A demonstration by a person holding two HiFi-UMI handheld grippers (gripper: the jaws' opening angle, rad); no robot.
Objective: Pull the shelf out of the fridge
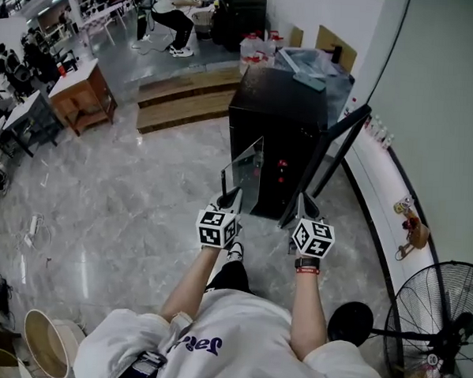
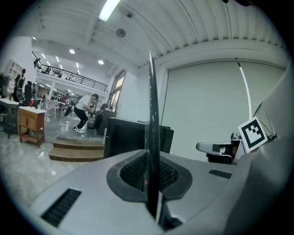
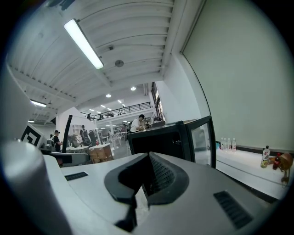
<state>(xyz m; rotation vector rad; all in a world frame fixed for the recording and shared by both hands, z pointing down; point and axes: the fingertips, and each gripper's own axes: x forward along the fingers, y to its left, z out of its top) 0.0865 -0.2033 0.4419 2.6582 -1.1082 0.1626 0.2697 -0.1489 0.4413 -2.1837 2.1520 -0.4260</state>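
The black fridge (image 1: 276, 119) stands on the floor ahead of me, its door (image 1: 333, 154) swung open to the right. A glass shelf (image 1: 246, 170) is outside the fridge, held upright in front of the opening. My left gripper (image 1: 233, 195) is shut on its near edge. In the left gripper view the shelf (image 2: 151, 110) shows as a thin dark vertical blade between the pads of the left gripper (image 2: 154, 183). My right gripper (image 1: 305, 200) hovers beside it near the door's foot. In its own view the right gripper (image 3: 140, 183) has its jaws together with nothing between them.
A standing fan (image 1: 443, 329) is at the right front. A white ledge (image 1: 383, 184) with bottles and a toy runs along the right wall. Wooden steps (image 1: 186, 99) and a wooden desk (image 1: 82, 93) lie behind the fridge on the left. People work far back.
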